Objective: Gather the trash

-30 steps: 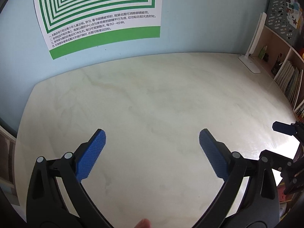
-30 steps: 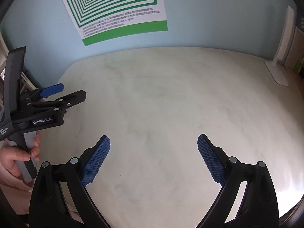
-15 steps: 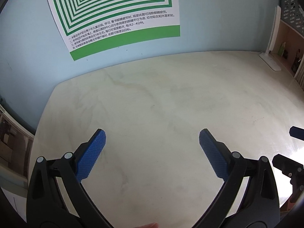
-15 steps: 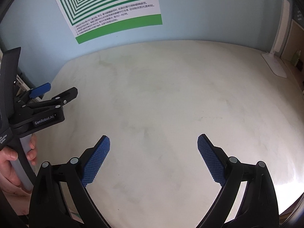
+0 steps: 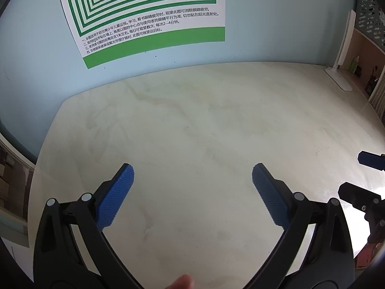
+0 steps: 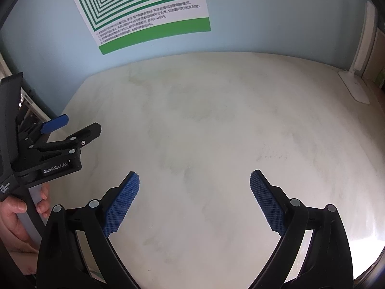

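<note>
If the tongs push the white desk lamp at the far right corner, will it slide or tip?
The desk lamp probably tips: a tall thin arm rises from its flat base. Pushed low, it may slide, since the table looks smooth and glossy.

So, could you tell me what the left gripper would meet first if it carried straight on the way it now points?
Probably the bare tabletop: the open left gripper tilts down at it with nothing between. Depth is unclear; on a flatter path it might reach the wall poster.
</note>
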Motion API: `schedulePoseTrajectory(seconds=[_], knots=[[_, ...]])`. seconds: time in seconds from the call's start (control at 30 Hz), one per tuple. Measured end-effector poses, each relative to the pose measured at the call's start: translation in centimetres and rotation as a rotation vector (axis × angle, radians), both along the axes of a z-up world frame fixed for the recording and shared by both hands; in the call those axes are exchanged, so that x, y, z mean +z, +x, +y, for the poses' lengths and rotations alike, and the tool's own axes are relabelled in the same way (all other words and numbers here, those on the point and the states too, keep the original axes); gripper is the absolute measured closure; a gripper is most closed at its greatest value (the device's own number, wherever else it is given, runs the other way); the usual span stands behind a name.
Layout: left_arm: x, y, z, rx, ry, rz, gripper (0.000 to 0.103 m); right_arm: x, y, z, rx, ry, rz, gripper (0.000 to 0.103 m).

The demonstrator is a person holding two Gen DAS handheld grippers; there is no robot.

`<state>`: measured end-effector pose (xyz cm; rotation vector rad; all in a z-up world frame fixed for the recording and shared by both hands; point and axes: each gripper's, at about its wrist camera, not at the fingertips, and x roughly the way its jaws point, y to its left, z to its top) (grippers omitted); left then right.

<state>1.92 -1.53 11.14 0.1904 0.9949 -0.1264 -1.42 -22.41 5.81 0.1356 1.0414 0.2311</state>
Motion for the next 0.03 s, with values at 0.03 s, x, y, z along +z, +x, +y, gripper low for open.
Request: schedulePoseTrajectory(seconds=[0.03], knots=[[-0.03,-0.01,-0.04,-0.001,0.000,0.003,0.007,-0.04,-0.01,-0.11,-0.001,0.002,0.000,0.010]])
